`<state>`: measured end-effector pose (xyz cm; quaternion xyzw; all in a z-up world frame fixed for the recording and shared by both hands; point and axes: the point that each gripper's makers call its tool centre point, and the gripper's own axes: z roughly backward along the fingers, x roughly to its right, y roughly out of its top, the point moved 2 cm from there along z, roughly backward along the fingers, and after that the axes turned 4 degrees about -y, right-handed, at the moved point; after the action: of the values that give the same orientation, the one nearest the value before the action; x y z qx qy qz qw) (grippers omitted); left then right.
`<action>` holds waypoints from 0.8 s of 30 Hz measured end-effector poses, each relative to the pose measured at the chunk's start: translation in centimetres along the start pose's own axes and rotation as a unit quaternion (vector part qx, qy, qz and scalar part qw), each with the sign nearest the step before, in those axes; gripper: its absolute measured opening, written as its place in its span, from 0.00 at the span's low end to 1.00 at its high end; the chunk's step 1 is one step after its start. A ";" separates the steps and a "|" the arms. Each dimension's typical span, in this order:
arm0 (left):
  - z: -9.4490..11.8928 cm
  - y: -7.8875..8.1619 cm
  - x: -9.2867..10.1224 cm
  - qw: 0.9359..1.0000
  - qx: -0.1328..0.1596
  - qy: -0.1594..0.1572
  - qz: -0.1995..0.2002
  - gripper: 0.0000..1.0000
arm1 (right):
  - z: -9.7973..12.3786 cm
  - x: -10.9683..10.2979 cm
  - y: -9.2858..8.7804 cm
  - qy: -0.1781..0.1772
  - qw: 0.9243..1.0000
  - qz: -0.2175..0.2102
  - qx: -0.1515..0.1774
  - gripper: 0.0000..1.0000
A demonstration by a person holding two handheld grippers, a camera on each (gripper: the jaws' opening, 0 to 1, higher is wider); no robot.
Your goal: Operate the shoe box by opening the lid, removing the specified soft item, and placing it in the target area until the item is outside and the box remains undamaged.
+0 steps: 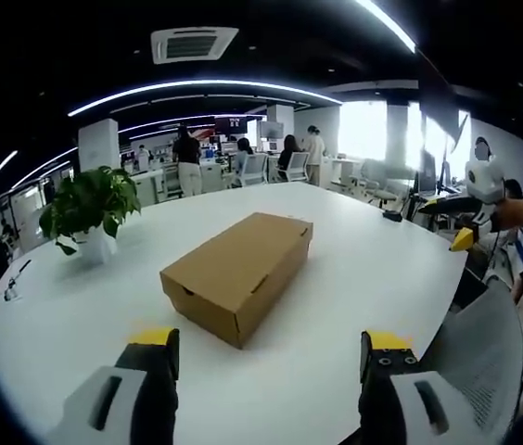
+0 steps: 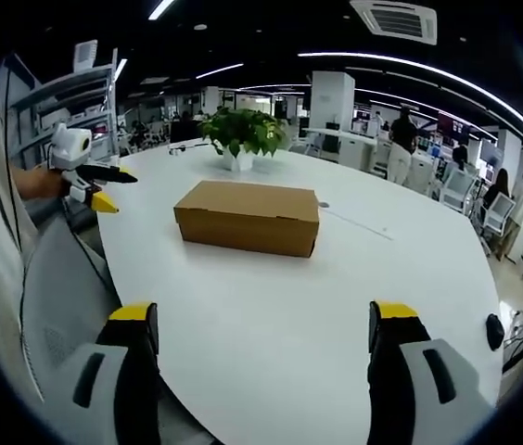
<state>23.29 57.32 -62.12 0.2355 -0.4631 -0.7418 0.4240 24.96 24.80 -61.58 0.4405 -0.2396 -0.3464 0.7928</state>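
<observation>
closed shoe box (image 1: 238, 273), white table (image 1: 354, 278), claw (image 1: 271, 357) open

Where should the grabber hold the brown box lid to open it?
Probably the lid's front lip on the closed brown cardboard shoe box, along the long side facing the right gripper. Come in low from that side across the white round table; I can't see which edge hinges.

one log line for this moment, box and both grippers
stage: before contact | shoe box: lid closed, on white table | left gripper: open, short of box | right gripper: open, short of box | potted plant: behind box
</observation>
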 end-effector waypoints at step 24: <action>-2.7 -0.2 -1.9 0.998 -0.002 0.054 0.032 0.68 | -5.7 2.8 1.8 0.045 0.998 0.044 0.007 0.79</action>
<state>26.23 57.64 -63.60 0.2594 -0.4457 -0.7149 0.4722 31.26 26.39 -62.66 0.4499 -0.2253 -0.2890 0.8144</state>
